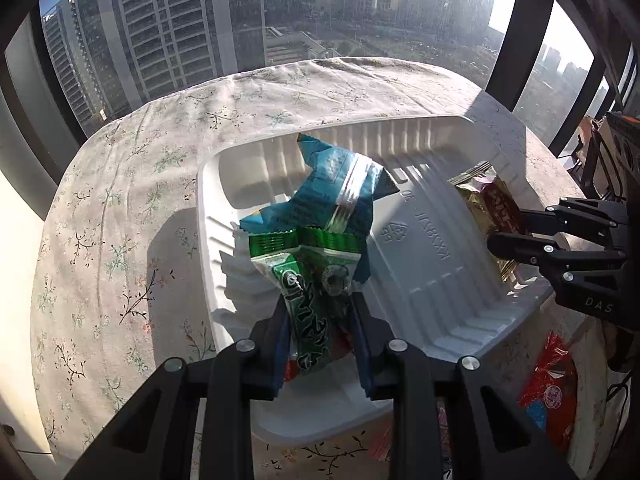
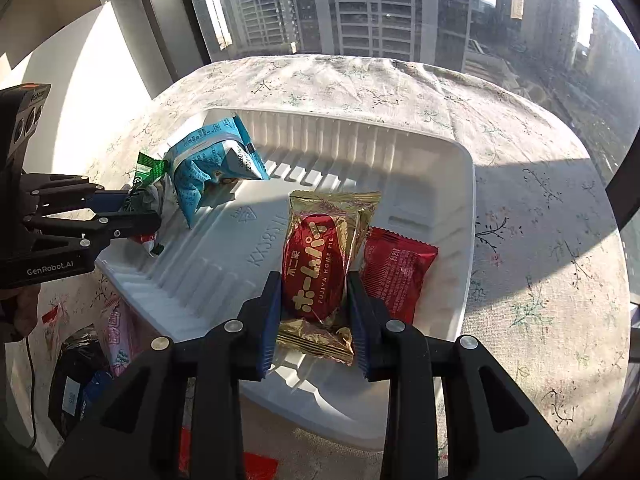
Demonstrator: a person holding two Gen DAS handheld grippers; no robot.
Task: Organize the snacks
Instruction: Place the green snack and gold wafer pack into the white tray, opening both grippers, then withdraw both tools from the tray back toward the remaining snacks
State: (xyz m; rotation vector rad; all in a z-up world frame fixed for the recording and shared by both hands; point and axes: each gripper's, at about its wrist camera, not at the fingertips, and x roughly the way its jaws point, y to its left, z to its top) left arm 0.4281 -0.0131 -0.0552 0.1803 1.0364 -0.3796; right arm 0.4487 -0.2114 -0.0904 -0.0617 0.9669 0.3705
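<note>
A white plastic tray (image 1: 432, 264) sits on a floral tablecloth; it also shows in the right wrist view (image 2: 224, 268). My left gripper (image 1: 320, 320) is shut on a green snack packet (image 1: 308, 300) over the tray's left side, and shows in the right wrist view (image 2: 144, 208). A blue packet (image 1: 332, 192) lies in the tray behind it. My right gripper (image 2: 314, 308) is shut on a gold and red Home Pie packet (image 2: 316, 264) over the tray's right side, seen in the left wrist view (image 1: 504, 232). A dark red packet (image 2: 396, 272) lies in the tray beside it.
Loose snacks lie on the cloth near the tray's front: a red packet (image 1: 550, 388), a pink packet (image 2: 120, 340) and a black and blue packet (image 2: 76, 392). The table (image 2: 540, 240) stands against a window.
</note>
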